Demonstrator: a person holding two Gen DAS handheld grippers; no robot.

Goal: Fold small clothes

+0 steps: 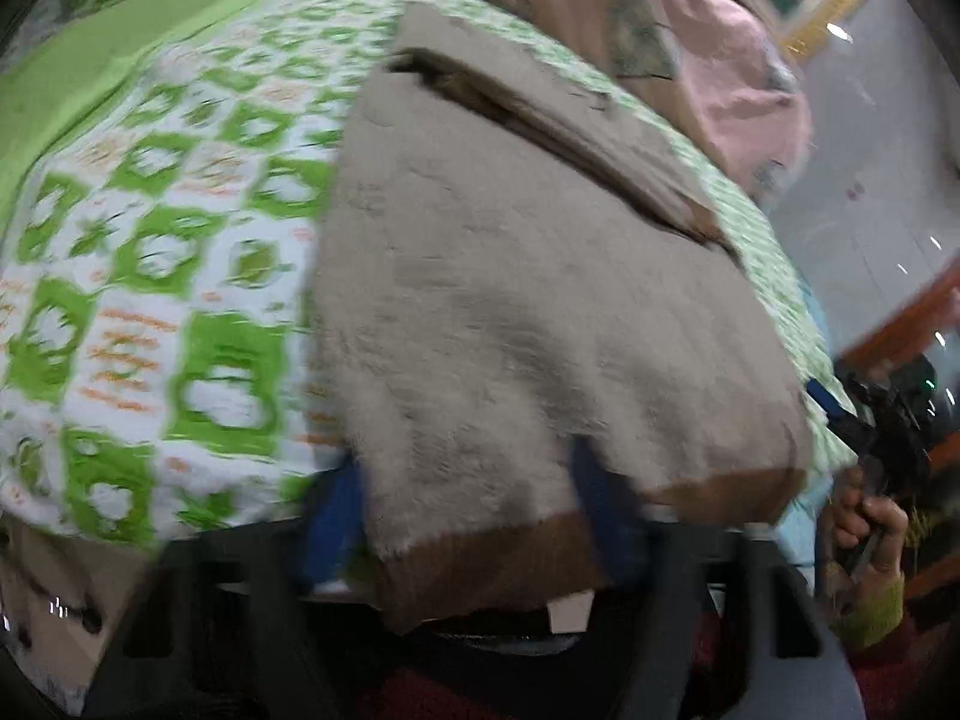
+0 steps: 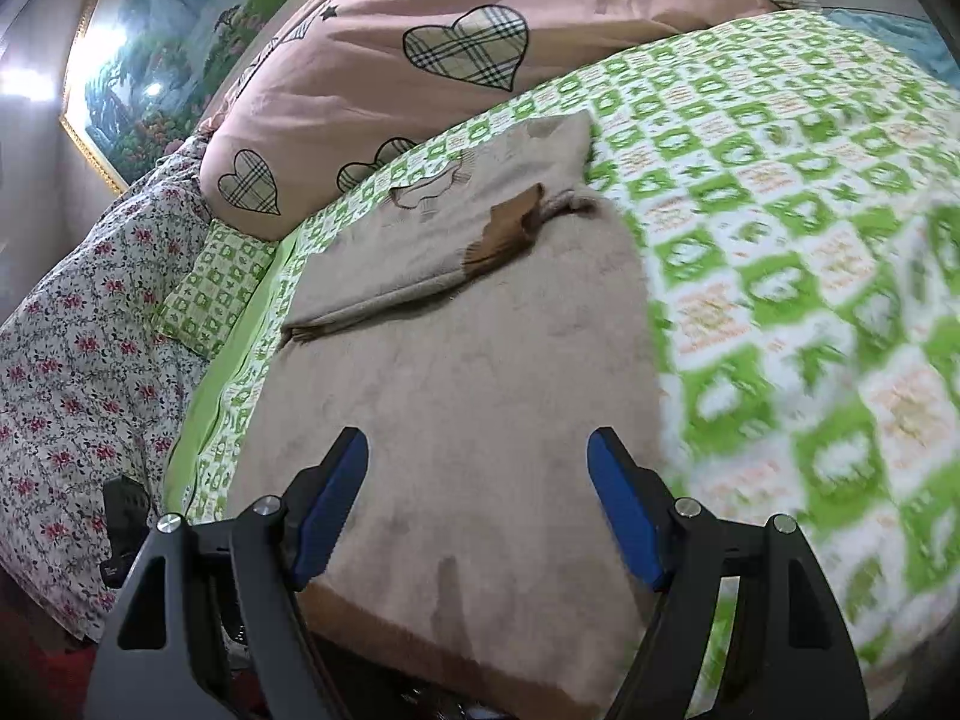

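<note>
the fuzzy beige sweater with brown ribbed hem (image 2: 456, 396) is lying partly folded on the green-and-white patterned bedspread (image 2: 780, 252). right gripper (image 2: 477, 504) fingers are hovering spread above it; left gripper (image 1: 468, 540) fingers are mostly hidden under the hem, grip unclear. lifting both hem corners evenly should be keeping the fold square.

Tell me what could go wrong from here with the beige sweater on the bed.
1. The left gripper seems to hold the sweater by its brown hem alone; the view is blurred and its pads are hidden, so the hem may slip out.
2. The right gripper is open over the fabric, holding nothing, so a one-sided lift could skew the fold.
3. The part already folded over could fall open.
</note>
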